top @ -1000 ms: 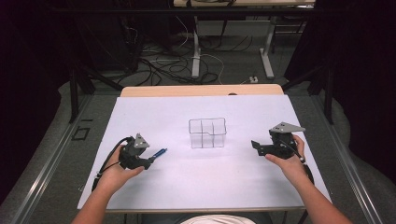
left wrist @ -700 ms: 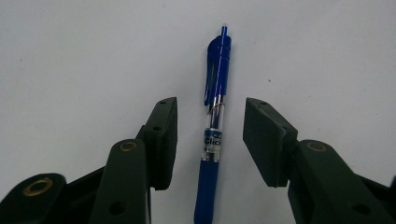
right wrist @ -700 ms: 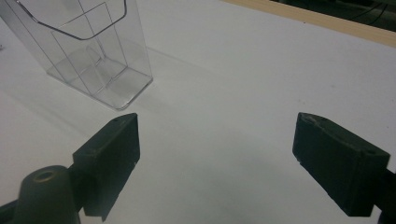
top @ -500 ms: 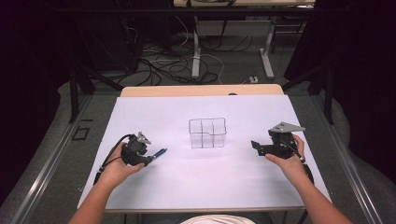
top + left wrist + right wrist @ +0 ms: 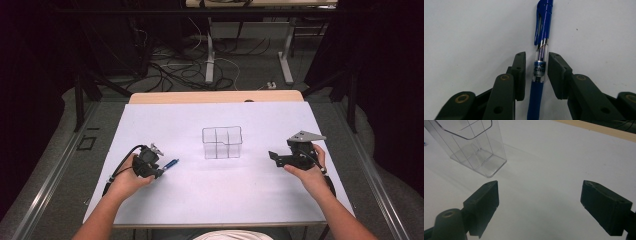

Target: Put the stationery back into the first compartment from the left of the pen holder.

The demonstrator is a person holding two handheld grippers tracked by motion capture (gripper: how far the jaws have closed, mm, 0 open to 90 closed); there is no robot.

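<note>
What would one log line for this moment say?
left gripper: just closing around pen, gaps remain | right gripper: open, empty | organizer: empty, mid-table

Count on the table – three kinds
One blue pen (image 5: pixel 541 50), one clear divided holder (image 5: pixel 222 142), two grippers – left gripper (image 5: pixel 159 166), right gripper (image 5: pixel 272 155).
</note>
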